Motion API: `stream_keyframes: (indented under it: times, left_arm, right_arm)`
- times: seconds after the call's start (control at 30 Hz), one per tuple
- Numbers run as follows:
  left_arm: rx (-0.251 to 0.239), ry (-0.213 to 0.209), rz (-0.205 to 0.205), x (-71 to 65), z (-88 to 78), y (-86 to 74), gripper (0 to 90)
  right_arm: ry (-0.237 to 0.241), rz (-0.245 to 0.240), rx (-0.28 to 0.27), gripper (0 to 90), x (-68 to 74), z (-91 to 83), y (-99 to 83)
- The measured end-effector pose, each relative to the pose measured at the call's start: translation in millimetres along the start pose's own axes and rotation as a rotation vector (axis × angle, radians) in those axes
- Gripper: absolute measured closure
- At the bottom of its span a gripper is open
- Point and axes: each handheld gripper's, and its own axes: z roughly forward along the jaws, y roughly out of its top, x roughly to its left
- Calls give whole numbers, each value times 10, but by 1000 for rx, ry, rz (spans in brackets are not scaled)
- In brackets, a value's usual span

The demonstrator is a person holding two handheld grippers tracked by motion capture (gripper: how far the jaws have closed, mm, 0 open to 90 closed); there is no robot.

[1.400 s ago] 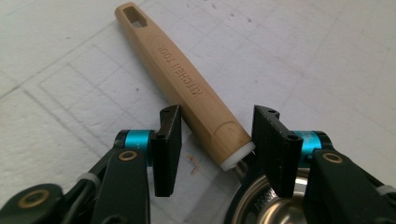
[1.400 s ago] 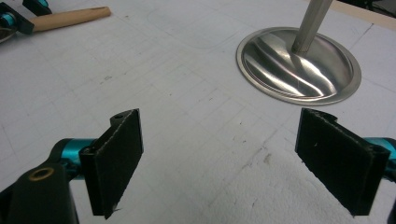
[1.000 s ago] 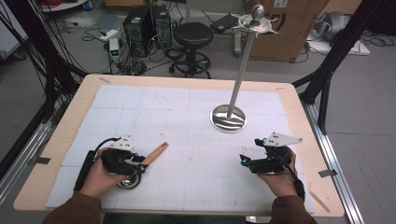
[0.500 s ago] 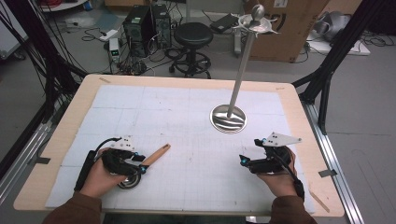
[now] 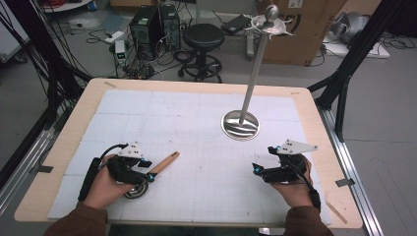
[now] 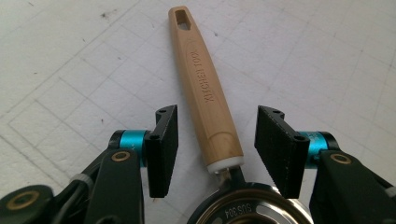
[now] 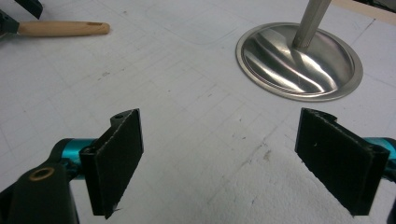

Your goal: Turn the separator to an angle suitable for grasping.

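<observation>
A kitchen tool with a light wooden handle (image 6: 204, 93) and a round steel head (image 6: 247, 212) lies on the white gridded mat near the front left. My left gripper (image 6: 217, 144) is open, and its jaws stand on either side of the handle's thick end without touching it. From above, the handle (image 5: 164, 162) points away to the right of the left gripper (image 5: 142, 169). My right gripper (image 5: 260, 169) rests at the front right, held open over bare mat (image 7: 219, 135) with nothing between its jaws.
A tall steel stand rises from a round mirror-like base (image 5: 240, 125) at mid-table, with a small dish and ball at its top (image 5: 269, 22). The base (image 7: 299, 60) lies just ahead of the right gripper. The wooden table rim (image 5: 196, 86) frames the mat.
The left gripper and the tool's handle shifted very slightly; the right hand has stayed put.
</observation>
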Motion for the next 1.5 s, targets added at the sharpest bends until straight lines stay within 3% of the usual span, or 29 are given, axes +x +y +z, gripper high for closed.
stream_keyframes:
  times: [0.33,0.53,0.63,0.87,1.13,1.5]
  left_arm:
    - [63,52,-39,-42,51,28,534]
    - [92,49,-35,-53,64,28,589]
    - [114,41,-4,-82,105,29,601]
    - [106,15,11,-104,114,39,636]
    - [110,-49,57,-142,123,55,662]
    - [152,-1,87,-180,137,87,632]
  right_arm:
    - [-2,2,1,143,-3,0,-1]
    - [0,0,5,143,-1,11,-6]
    - [-4,-2,7,143,-6,17,-11]
    - [-2,1,11,142,-6,23,-15]
    - [1,0,17,143,-6,36,-21]
    - [-2,3,19,143,-5,42,-26]
